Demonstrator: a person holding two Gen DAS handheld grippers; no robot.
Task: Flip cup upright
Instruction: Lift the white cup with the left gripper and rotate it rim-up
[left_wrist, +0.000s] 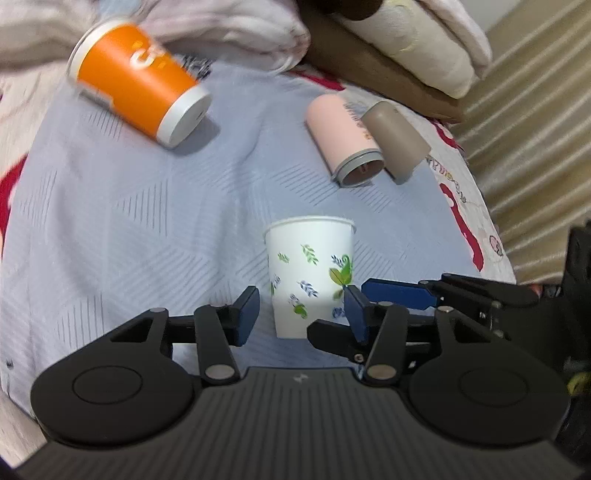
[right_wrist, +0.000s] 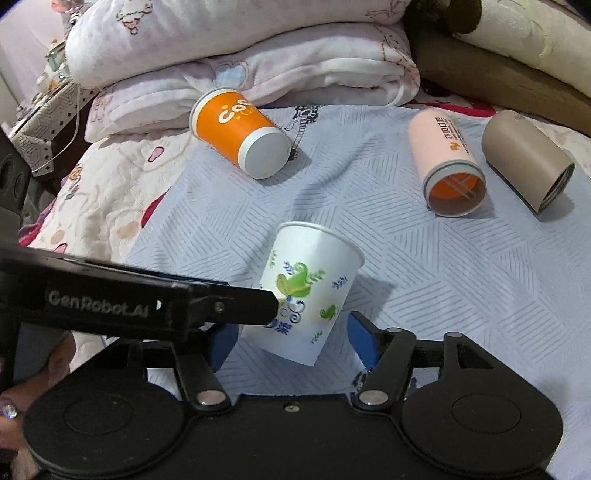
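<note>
Nearest: right tool (right_wrist: 291, 334) is sitting with its blue fingers (right_wrist: 360, 338) apart on either side of the paper cup (right_wrist: 310, 291); left tool (left_wrist: 301, 314) is likewise spread around the same cup (left_wrist: 312, 277).
Cup: white with leaf print, rim up, base toward the bed; in the left view it is looking upright, in the right view it is leaning, rim tipped up and left. Whether the base is resting on the cloth (right_wrist: 443, 277) I cannot tell.
Grip: neither tool looks clamped; a gap is showing between each pad and the cup wall. A finger of the left tool is reaching across in the right view and touching, or nearly touching, the cup's left side.
Key relation: cup is lying straight ahead of both tools, between their fingers, long axis running close to vertical; both are about equally near.
Judgement: this cup seems close to done; the next move is likely steadying it or pulling clear without knocking it.
Outward: orange cup (right_wrist: 240, 133) is lying on its side, base toward the cameras, well apart at the far left; pink flask (right_wrist: 447, 162) and brown flask (right_wrist: 524, 158) are lying on their sides just beside each other at the far right, mouths toward the cameras.
Beyond: folded blankets (right_wrist: 258, 48) are piled behind.
</note>
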